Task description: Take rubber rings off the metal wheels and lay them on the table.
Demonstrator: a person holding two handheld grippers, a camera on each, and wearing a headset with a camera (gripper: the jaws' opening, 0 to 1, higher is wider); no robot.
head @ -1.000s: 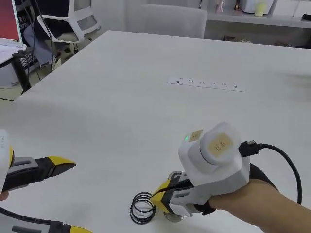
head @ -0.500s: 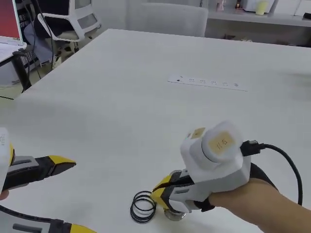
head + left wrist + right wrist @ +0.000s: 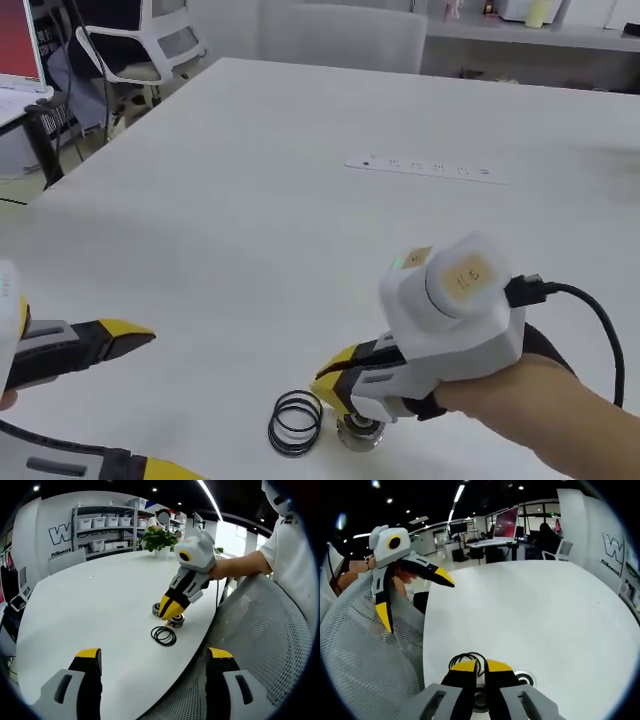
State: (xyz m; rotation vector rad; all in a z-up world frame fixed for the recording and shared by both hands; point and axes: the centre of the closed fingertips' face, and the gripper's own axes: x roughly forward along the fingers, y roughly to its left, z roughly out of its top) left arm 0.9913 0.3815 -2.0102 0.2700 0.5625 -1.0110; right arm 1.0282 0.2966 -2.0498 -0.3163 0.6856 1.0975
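Room was bright & evenly lit by ceiling strip lights [image 3: 459,492] and small spots overhead, visible in both gripper views. White bench [image 3: 300,200] came out pale, near washed-out in head view, w/ only a soft, faint shadow beneath the right gripper [image 3: 330,385]. Head view was sharp in fgd, bkgd slightly soft. Gripper views showed heavy fisheye bending twd edges: shelves [image 3: 107,527] curved, near jaws slightly blurred.

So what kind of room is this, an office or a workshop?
Likely an open office or lab: a big white table, a swivel chair, shelves of bins and a desk monitor.
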